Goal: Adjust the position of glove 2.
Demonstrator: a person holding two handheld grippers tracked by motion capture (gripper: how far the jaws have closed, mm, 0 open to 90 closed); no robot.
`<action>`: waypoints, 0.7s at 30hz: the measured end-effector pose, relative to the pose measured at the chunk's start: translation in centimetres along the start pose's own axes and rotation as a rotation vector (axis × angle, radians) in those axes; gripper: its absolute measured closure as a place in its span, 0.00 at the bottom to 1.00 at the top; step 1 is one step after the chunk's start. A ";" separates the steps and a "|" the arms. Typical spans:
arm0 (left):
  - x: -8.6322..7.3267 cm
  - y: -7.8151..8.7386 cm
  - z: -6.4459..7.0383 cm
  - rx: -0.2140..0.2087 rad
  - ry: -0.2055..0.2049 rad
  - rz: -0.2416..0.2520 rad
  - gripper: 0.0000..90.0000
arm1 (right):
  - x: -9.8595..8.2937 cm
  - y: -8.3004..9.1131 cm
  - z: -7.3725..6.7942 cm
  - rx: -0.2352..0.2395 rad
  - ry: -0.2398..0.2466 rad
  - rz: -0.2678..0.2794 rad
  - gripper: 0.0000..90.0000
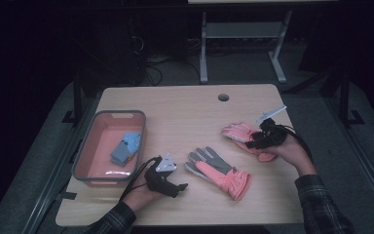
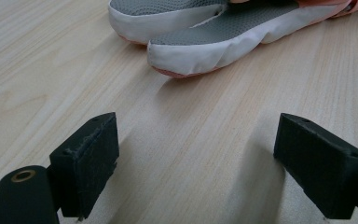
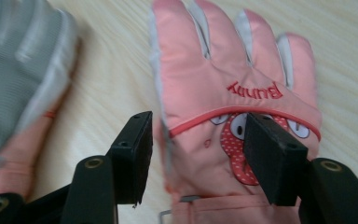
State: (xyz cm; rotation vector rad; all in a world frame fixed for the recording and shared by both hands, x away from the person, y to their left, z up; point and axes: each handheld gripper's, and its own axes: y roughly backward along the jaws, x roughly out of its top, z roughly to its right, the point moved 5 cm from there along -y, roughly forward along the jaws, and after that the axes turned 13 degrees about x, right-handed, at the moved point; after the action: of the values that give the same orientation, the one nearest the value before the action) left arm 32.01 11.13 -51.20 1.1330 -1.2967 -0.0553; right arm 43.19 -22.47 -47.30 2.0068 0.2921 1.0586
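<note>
1. The step in hand looks like picking up a pair of pink ski gloves, perhaps to move them toward the bin; the right hand-held gripper (image 1: 267, 135) sits over the back-up glove (image 1: 241, 132) right of the frame's middle in the high view. In the right gripper view its jaws stand partly apart, one on either side of that glove (image 3: 233, 98) near the cuff end. I cannot tell whether the pads touch the fabric; they are not yet pinched on it.

2. The left hand-held gripper (image 1: 168, 180) rests low on the table (image 1: 185, 105) at lower centre-left, jaws wide and empty in the left gripper view, facing the fingertips of the palm-up glove (image 1: 216, 171) a little ahead of it.

3. Next move, as I judge it: the right jaws need to come together on a fold of the padded shell. A shallow bite may slip off the smooth fabric, so a deeper grab near the cuff seems safer.

4. Materials: the back-up glove is puffy, satiny pink cloth with an embroidered word and a spotted cartoon patch. The palm-up glove (image 2: 214, 44) shows grey textured grip fabric edged in white with rounded finger ends.

5. The table is pale wood-grain laminate with a round cable hole (image 1: 223, 97) near its far edge.

6. At left stands a salmon-pink bin (image 1: 80, 161) with a grey rim, rectangular, holding small blue-grey items (image 1: 126, 147).
</note>
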 end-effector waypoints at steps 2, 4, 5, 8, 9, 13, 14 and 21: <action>0.0 0.0 0.0 0.001 0.001 0.002 0.15 | -0.1 -0.3 0.3 0.000 -0.002 -0.003 0.50; 0.0 0.0 0.0 0.002 0.002 0.002 0.15 | -0.2 -0.5 0.4 -0.005 0.003 -0.006 0.52; 0.0 0.0 0.0 0.002 0.002 0.001 0.15 | -0.3 -0.6 0.5 -0.003 0.001 -0.005 0.54; 0.0 0.0 0.0 0.003 0.002 0.001 0.15 | -0.7 -0.9 0.6 -0.003 0.004 0.007 0.66; 0.0 0.0 0.0 0.003 0.002 0.001 0.15 | -0.7 -0.8 0.7 0.001 0.005 0.012 0.72; 0.0 -0.1 0.0 0.003 0.003 0.001 0.15 | -0.9 -0.5 0.9 0.024 -0.009 0.034 0.89; 0.0 -0.1 0.0 0.003 0.003 0.001 0.15 | -0.9 -0.5 0.9 0.026 -0.008 0.037 0.90; 0.0 -0.1 0.0 0.003 0.003 0.000 0.15 | -0.6 0.9 0.3 0.010 -0.002 0.059 0.91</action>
State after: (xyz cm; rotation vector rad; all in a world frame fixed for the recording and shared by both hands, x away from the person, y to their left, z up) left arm 32.09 11.10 -51.21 1.1355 -1.2947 -0.0514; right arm 42.90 -23.55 -47.11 2.0361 0.2388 1.0932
